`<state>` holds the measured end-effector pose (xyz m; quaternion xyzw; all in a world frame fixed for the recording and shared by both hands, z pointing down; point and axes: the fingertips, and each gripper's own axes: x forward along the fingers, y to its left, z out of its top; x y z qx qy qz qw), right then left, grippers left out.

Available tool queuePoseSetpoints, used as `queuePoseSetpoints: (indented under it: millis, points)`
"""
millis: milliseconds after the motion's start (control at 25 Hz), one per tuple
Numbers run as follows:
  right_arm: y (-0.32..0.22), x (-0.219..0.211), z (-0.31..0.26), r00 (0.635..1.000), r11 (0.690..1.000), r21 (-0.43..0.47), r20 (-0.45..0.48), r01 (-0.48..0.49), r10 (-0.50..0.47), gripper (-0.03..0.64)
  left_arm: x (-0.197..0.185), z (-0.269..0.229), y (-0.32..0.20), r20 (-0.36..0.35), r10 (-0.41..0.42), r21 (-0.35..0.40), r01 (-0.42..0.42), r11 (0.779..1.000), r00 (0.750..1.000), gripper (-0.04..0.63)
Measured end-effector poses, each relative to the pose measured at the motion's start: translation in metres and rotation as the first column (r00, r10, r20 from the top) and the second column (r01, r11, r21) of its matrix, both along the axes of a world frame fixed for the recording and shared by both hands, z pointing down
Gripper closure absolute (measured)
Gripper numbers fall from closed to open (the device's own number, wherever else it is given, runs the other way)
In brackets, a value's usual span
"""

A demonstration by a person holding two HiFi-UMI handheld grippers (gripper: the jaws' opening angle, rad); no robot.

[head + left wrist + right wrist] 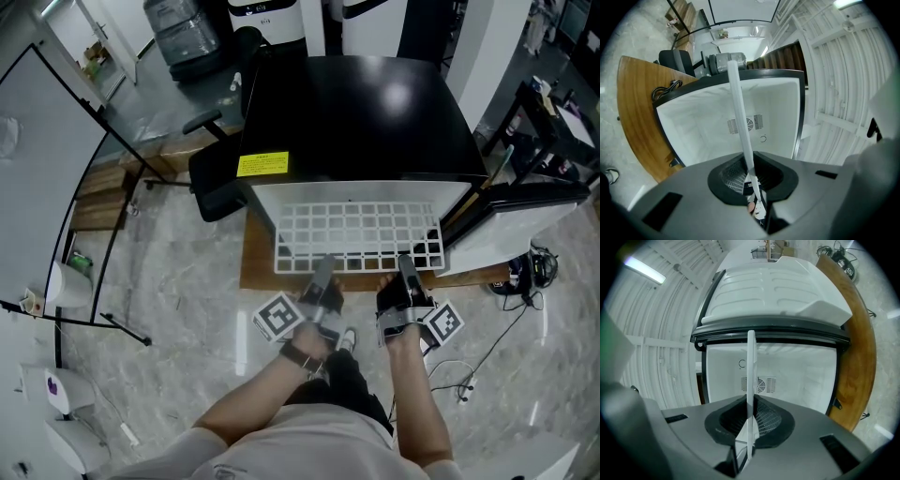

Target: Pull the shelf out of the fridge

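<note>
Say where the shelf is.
Head view, centre: the shelf juts from the open fridge, its near edge clamped by the left gripper and right gripper.

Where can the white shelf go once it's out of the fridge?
Bare room for the shelf: the marble floor left of the left gripper, between wooden board and whiteboard stand; also the fridge's black top. Crowded: the right, with open door and cables.

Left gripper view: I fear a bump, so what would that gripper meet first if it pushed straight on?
The left gripper is shut on the shelf; straight ahead lies probably the fridge's back wall, depth unclear.
</note>
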<state>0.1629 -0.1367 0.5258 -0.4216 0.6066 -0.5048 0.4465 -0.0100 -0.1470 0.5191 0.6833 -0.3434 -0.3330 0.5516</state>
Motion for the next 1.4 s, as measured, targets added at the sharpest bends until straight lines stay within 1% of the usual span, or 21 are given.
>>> queuePoseSetpoints:
  millis: [120, 280, 440, 560, 640, 760, 840, 920, 1080, 1240, 1400]
  points:
    - [0.025, -0.005, 0.001, 1.0, 1.0, 0.009, 0.007, -0.003, 0.003, 0.574, -0.006, 0.005, 0.024, 0.026, 0.007, 0.001, -0.007, 1.0, 1.0, 0.561]
    - [0.023, -0.008, -0.008, 1.0, 1.0, -0.001, 0.011, -0.01, 0.01, 0.574, -0.008, -0.003, 0.02, 0.027, 0.021, -0.012, -0.02, 1.0, 0.999, 0.561]
    - [0.026, -0.007, -0.004, 1.0, 1.0, -0.006, 0.019, -0.021, 0.022, 0.575, -0.008, -0.003, 0.02, 0.037, 0.039, -0.011, -0.039, 0.999, 0.999, 0.561]
    - [0.026, -0.007, -0.005, 1.0, 1.0, -0.014, 0.018, -0.025, 0.025, 0.575, -0.006, -0.008, 0.02, 0.005, 0.053, -0.011, -0.052, 0.999, 0.999, 0.561]
    - [0.032, -0.009, -0.009, 1.0, 1.0, -0.012, 0.011, -0.024, 0.025, 0.575, -0.009, -0.01, 0.026, 0.007, 0.061, -0.016, -0.06, 0.998, 0.998, 0.561]
    - [0.052, -0.015, -0.015, 0.999, 1.0, -0.01, 0.017, -0.028, 0.028, 0.575, -0.009, -0.024, 0.045, -0.072, 0.072, -0.011, -0.073, 0.997, 0.995, 0.561]
    - [0.064, -0.021, -0.017, 0.999, 0.999, -0.019, 0.027, -0.028, 0.028, 0.575, -0.012, -0.028, 0.056, -0.089, 0.075, -0.018, -0.077, 0.997, 0.993, 0.562]
    - [0.073, -0.025, -0.019, 0.999, 0.999, -0.031, 0.033, -0.025, 0.026, 0.575, -0.017, -0.029, 0.064, -0.088, 0.077, -0.027, -0.079, 0.996, 0.993, 0.561]
    - [0.088, -0.027, -0.021, 0.999, 0.999, -0.04, 0.038, -0.015, 0.016, 0.575, -0.022, -0.026, 0.081, -0.036, 0.082, -0.044, -0.083, 0.996, 0.996, 0.563]
    - [0.106, -0.028, -0.025, 0.999, 0.999, -0.043, 0.041, 0.005, -0.004, 0.575, -0.021, -0.034, 0.101, -0.082, 0.064, -0.044, -0.068, 0.997, 0.995, 0.563]
    - [0.118, -0.023, -0.029, 0.999, 0.999, -0.043, 0.04, 0.024, -0.023, 0.575, -0.018, -0.036, 0.116, -0.054, 0.051, -0.039, -0.053, 0.998, 0.997, 0.563]
